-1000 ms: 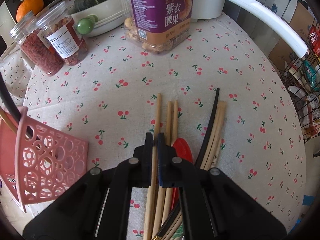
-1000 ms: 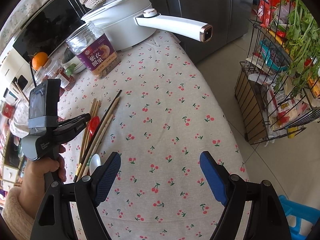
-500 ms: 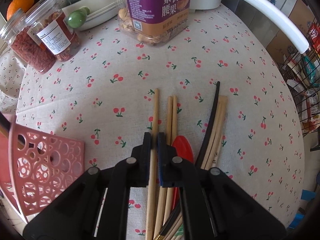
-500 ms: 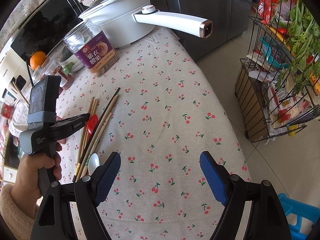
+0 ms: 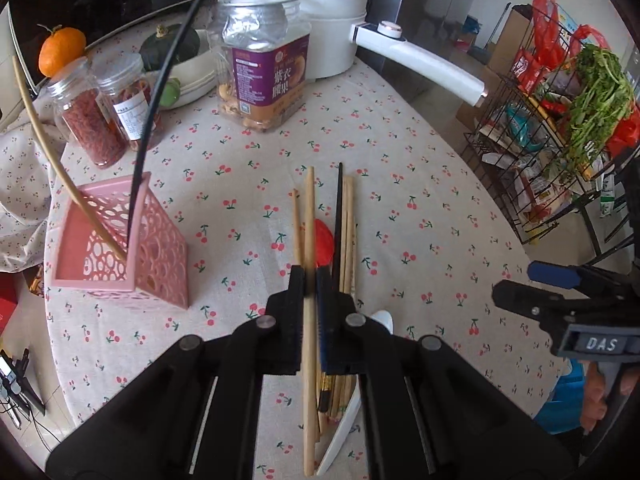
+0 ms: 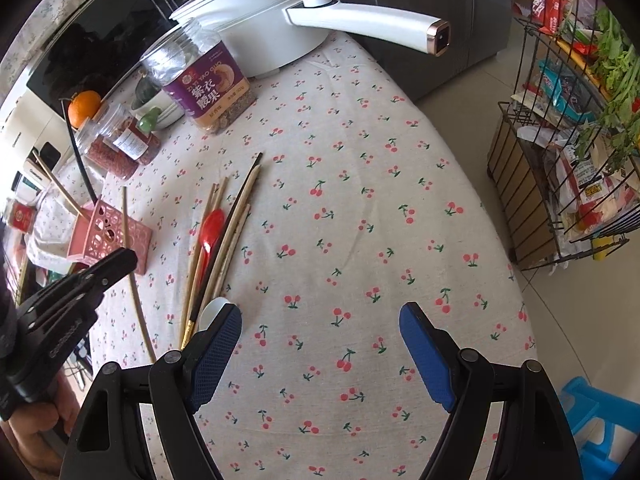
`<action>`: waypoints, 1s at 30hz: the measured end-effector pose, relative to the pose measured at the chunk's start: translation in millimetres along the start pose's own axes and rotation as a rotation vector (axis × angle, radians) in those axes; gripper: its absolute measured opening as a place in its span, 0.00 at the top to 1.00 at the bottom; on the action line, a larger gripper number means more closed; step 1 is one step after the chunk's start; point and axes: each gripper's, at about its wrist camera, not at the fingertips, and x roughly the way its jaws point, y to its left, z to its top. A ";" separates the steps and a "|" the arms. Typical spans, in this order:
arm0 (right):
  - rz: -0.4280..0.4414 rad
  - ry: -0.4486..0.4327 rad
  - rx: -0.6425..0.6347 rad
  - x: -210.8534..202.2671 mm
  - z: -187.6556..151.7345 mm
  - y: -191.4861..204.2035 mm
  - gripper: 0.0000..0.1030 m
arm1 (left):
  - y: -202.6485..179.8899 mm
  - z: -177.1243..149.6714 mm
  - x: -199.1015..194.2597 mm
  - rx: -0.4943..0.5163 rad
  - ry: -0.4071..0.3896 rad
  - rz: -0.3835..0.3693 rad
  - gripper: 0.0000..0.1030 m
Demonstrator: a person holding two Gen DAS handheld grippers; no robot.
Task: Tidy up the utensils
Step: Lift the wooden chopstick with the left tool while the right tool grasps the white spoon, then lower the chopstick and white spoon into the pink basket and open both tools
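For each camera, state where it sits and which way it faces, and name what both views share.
Left wrist: sits on the left tongs, looking steeply down the table at the pink basket; its jaws clamp a wooden chopstick.
Right wrist: sits on the right tongs, open and empty, facing down at the tablecloth; a hand shows at the lower left.
Shared: basket, chopstick pile, red spoon, cashew jar, white pot.

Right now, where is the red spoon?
In the right wrist view, the red spoon lies left of centre on the cherry tablecloth, tucked among the loose chopsticks, right of the pink basket.
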 end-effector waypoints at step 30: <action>0.255 0.073 -0.239 82.4 -14.5 73.2 0.90 | 63.5 -41.6 -86.1 -0.061 -0.170 -0.054 0.94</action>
